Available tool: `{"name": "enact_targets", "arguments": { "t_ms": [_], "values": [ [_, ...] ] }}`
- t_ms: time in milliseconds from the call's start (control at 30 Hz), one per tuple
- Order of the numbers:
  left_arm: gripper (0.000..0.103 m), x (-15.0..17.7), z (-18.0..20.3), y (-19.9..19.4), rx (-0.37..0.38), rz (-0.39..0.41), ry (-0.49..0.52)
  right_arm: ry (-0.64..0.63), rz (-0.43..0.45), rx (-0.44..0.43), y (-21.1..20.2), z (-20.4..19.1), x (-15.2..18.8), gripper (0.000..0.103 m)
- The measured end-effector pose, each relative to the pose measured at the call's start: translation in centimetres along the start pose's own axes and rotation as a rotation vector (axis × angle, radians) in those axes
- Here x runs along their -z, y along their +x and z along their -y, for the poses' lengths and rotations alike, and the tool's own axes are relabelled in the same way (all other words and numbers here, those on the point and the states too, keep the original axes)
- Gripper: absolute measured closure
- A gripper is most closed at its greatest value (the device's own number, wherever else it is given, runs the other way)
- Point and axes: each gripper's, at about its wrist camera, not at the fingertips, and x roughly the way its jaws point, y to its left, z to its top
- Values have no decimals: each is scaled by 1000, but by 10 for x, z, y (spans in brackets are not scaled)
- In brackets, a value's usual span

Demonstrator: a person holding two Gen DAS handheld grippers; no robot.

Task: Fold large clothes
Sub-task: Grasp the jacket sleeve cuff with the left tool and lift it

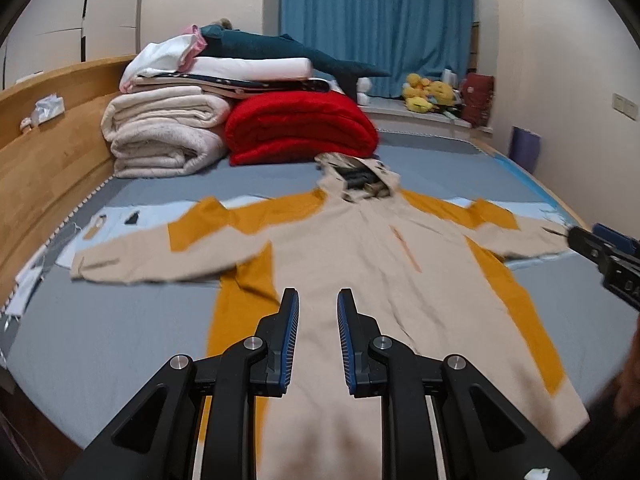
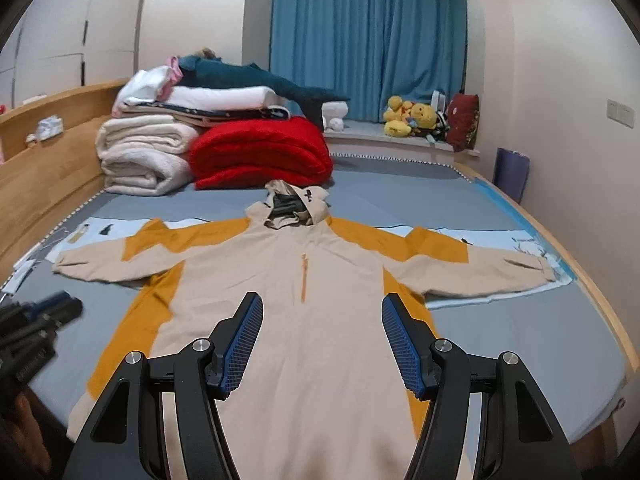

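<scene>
Lying face up across a grey bed sheet (image 2: 520, 340), a beige hooded jacket (image 2: 320, 360) with mustard-orange panels had both sleeves spread straight out to the sides and its hood (image 2: 294, 208) pointing toward the far end of the bed. A thin orange zipper pull (image 2: 303, 280) ran down the chest. The left sleeve cuff (image 2: 66, 266) reached near the wooden bed frame (image 2: 48, 184), and the right sleeve cuff (image 2: 540, 270) lay close to the opposite edge, over a pale blue strip of cloth.

Above the lower body of the jacket hung the left gripper (image 1: 318, 308), its blue-padded jaws drawn fairly close together with a narrow gap and nothing between them; no fabric was pinched. The right gripper (image 2: 322, 316) hovered over the same lower area with its jaws spread wide, also empty. Neither one touched the cloth, as far as the two views showed. Each gripper also appeared blurred at the edge of the other's view, off to the side of the jacket.

Beyond the hood sat a folded red blanket (image 2: 260, 152), just beside a stack of rolled cream blankets (image 2: 144, 156). White folded bedding (image 2: 224, 98) and a dark teal plush shark (image 2: 260, 80) were piled on top. Blue curtains (image 2: 368, 32) covered the window, and yellow plush toys (image 2: 408, 116) rested on the sill next to a dark red cushion (image 2: 462, 120). A purple bag (image 2: 512, 172) stood against the wall.
</scene>
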Motion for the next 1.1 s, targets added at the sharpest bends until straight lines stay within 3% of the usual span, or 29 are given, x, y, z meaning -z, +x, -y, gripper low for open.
{"name": "enact_targets", "arguments": {
  "t_ms": [133,233,433,500,633,767,867,900,967,1100],
  "values": [
    [85,-32,-39,49,-78,23,-27,-16,-74,1,64,3,-36,40],
    [85,-48,-74,86,-92,1,-65,-20,-65,41,101,10,-63,41],
    [85,-63,-163,151,-244,-33,-174,-20,-46,6,164,15,-96,42],
    [85,-57,-193,167,-286,-44,-206,-8,-64,21,180,12,-94,42],
    [85,-41,-254,199,-291,-93,-319,23,-98,-2,202,5,-98,42],
    [84,-24,-310,222,-364,-115,-397,7,-44,-36,205,-3,-102,41],
    [77,-7,-354,233,-407,-133,-495,-17,16,-137,205,-10,-99,40],
    [74,-1,-367,236,-421,-141,-522,-30,30,-139,205,-12,-97,38],
    [69,10,-391,244,-439,-152,-565,-30,35,-152,208,-15,-94,16],
    [63,28,-430,257,-458,-165,-654,-23,-12,-174,224,-18,-87,13]
  ]
}}
